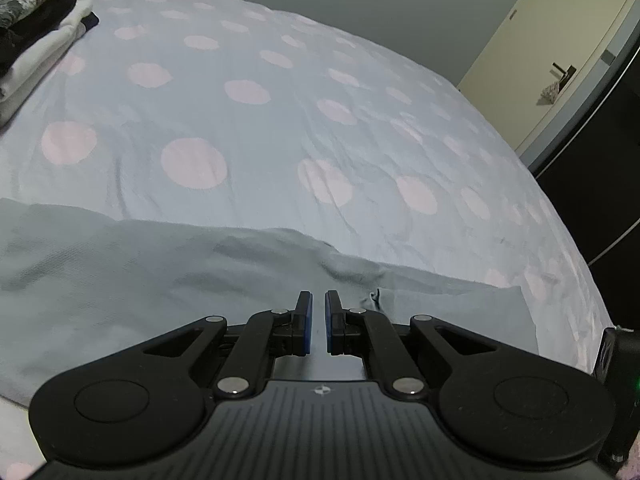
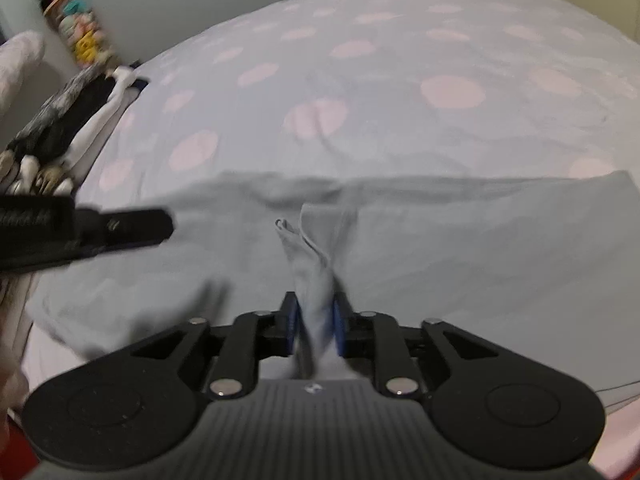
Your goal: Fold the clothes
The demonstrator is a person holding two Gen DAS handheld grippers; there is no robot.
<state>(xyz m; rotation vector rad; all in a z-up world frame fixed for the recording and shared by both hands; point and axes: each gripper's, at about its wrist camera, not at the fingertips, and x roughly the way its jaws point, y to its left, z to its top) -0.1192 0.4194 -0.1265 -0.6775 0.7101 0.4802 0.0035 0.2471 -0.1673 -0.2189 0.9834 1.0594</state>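
A bed (image 1: 280, 92) fills both views, covered in a pale blue sheet printed with large pink dots, its cloth softly wrinkled. No boxes or baskets show; the only thing holding others is the bed itself, which bears a stack of folded clothes (image 1: 36, 28) at its far left edge: white, black and a mottled grey print, layered flat.

Across the near part of the bed lies the grey garment (image 1: 140, 280), a thin matte fabric spread wide with shallow creases and a fairly straight far edge.

The right gripper (image 2: 314, 326) is clamped on a bunched fold of this garment, the cloth rising between its blue pads (image 2: 339, 330) in a twisted ridge. The left gripper (image 1: 318, 324) hovers over the garment near its right-hand part, its blue pads (image 1: 306, 324) close together with a narrow gap and nothing between them. In the right wrist view the left gripper (image 2: 132, 226) appears blurred at the left.

A cream door (image 1: 560, 52) stands beyond the bed's right side.
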